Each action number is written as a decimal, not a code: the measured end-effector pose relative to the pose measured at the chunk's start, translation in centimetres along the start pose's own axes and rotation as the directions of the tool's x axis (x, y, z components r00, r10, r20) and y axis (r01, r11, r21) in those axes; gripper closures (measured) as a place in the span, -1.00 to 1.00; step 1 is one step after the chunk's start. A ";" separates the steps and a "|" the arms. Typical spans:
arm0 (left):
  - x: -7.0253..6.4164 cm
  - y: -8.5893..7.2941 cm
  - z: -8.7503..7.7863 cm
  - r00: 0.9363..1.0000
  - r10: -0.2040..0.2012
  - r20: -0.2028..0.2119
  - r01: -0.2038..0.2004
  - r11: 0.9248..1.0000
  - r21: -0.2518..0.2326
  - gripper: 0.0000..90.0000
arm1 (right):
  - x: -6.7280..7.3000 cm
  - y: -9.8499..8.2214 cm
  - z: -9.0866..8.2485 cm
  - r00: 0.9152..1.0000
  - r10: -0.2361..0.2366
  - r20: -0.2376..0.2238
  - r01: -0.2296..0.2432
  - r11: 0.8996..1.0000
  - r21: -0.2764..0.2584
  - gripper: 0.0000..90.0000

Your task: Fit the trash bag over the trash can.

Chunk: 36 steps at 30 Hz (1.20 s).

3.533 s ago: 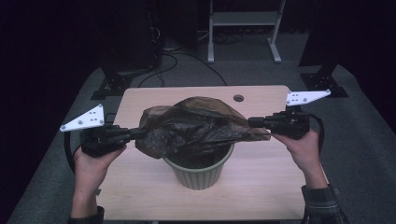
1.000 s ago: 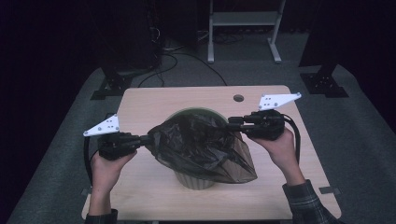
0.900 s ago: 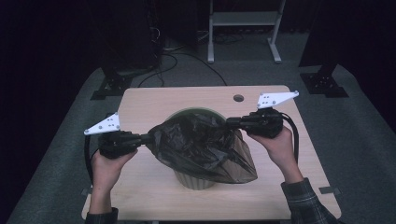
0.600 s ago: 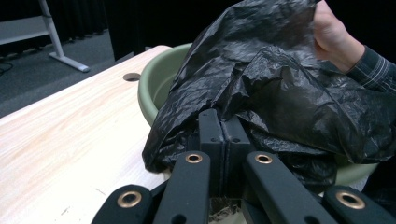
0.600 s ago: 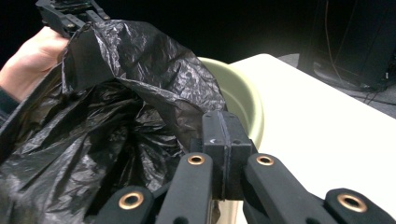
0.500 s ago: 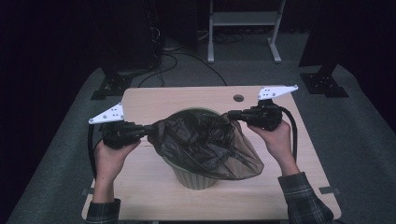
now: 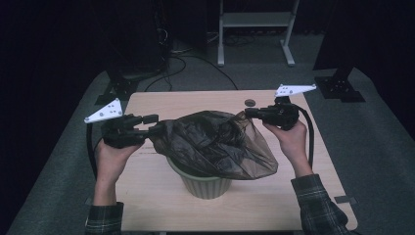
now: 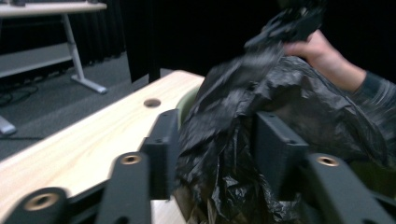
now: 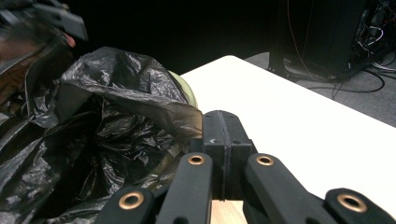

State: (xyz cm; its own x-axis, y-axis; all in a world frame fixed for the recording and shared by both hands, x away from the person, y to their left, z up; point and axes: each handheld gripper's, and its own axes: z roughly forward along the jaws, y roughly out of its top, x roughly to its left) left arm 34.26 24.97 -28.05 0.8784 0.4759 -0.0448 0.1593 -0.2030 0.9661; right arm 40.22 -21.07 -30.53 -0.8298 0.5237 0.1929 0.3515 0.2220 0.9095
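In the high view, the green bin (image 7: 205, 182) stands on the near half of the wooden table (image 7: 161, 205), and the black plastic bag (image 7: 215, 144) covers its top and hangs down at 4 o'clock of the bin.

At 9 o'clock of the bin, the left gripper (image 7: 152, 123) is level and points toward the bag. In the left gripper view its jaws are apart, and a bunch of the bag (image 8: 224, 154) stands between them. The jaws have just been opening, so the pads do not press on the plastic; the film only lies against them.

At 2 o'clock of the bin, the right gripper (image 7: 248, 112) points to the bag from the other side. In the right gripper view its jaws are clenched together, and a thin edge of the bag (image 9: 187, 116) goes into the closed pads, so this gripper grasps the bag rim and holds it stretched above the bin (image 9: 184, 91).

Farther on the table, a small round hole (image 7: 249, 102) lies at 12 o'clock. Behind the table a white metal stand (image 7: 254, 29) is on the dark floor.
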 end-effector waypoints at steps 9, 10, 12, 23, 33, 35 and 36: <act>-1.2 3.5 -0.6 0.998 0.066 0.010 -0.065 0.997 -0.029 -0.17 | 0.2 0.5 0.0 1.000 -0.012 0.006 0.012 1.000 -0.004 1.00; -1.5 4.0 -0.2 0.997 0.075 0.026 -0.074 0.997 -0.025 -0.18 | 0.3 0.6 -0.1 1.000 -0.013 0.004 0.013 1.000 -0.005 1.00; -1.8 4.2 0.6 0.995 0.091 0.045 -0.091 0.996 -0.001 -0.20 | 0.4 0.6 0.0 1.000 -0.017 0.004 0.017 1.000 -0.003 1.00; -1.7 3.4 3.8 0.990 0.084 0.111 -0.099 0.986 0.131 -0.22 | 0.2 0.5 -0.4 1.000 -0.014 0.003 0.014 1.000 -0.005 1.00; -0.8 1.8 3.5 0.993 0.047 0.109 -0.071 0.970 0.233 0.82 | 0.3 0.5 -0.7 1.000 -0.016 0.005 0.016 1.000 -0.013 1.00; -0.6 1.7 3.0 0.995 0.047 0.088 -0.066 0.973 0.223 0.91 | 0.3 0.6 -0.8 1.000 -0.017 0.008 0.017 1.000 -0.014 1.00; -0.5 1.7 2.8 0.995 0.052 0.079 -0.069 0.972 0.223 0.93 | 0.2 0.6 -0.8 1.000 -0.016 0.010 0.016 1.000 -0.016 1.00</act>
State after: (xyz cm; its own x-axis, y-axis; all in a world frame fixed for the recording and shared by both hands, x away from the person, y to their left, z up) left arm 35.33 21.96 -27.10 0.9183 0.3955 -0.0141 0.1951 -0.4213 0.8857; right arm 39.88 -21.49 -29.68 -0.8309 0.5284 0.1746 0.3312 0.2176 0.9181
